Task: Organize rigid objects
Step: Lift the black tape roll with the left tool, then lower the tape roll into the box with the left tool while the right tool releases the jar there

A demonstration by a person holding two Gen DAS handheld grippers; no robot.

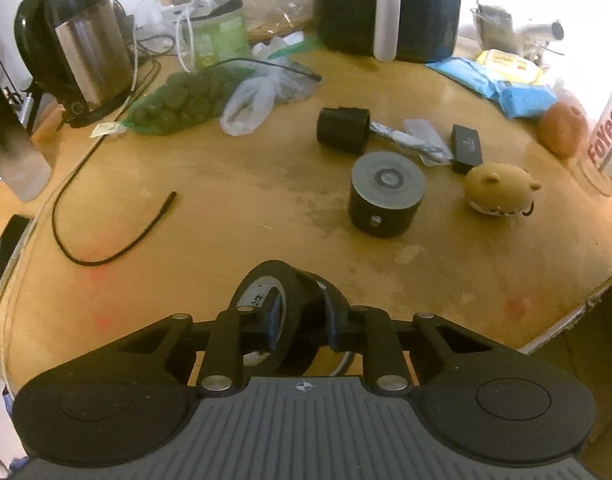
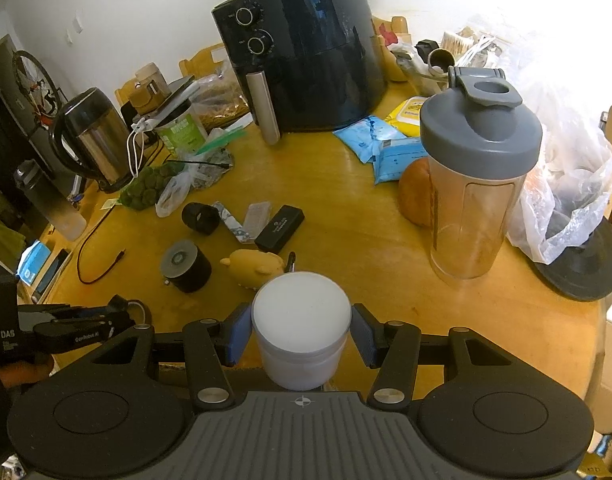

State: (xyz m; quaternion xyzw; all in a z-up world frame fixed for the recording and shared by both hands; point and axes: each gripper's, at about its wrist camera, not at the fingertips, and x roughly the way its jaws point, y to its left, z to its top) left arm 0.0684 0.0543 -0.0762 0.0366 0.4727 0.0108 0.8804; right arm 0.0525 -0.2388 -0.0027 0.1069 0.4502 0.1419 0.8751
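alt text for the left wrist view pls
The left hand-held gripper is shut on a roll of black tape above a wooden table. Beyond lie a black round tin, a yellow toy and a kettle.

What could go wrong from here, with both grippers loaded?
1. The left gripper pinches the black tape roll through one wall only, tilted; it may swing or slip.
2. The right gripper holds the smooth white jar by its sides; it might slide down.
3. The shaker bottle stands tall nearby; a sweep could topple it.
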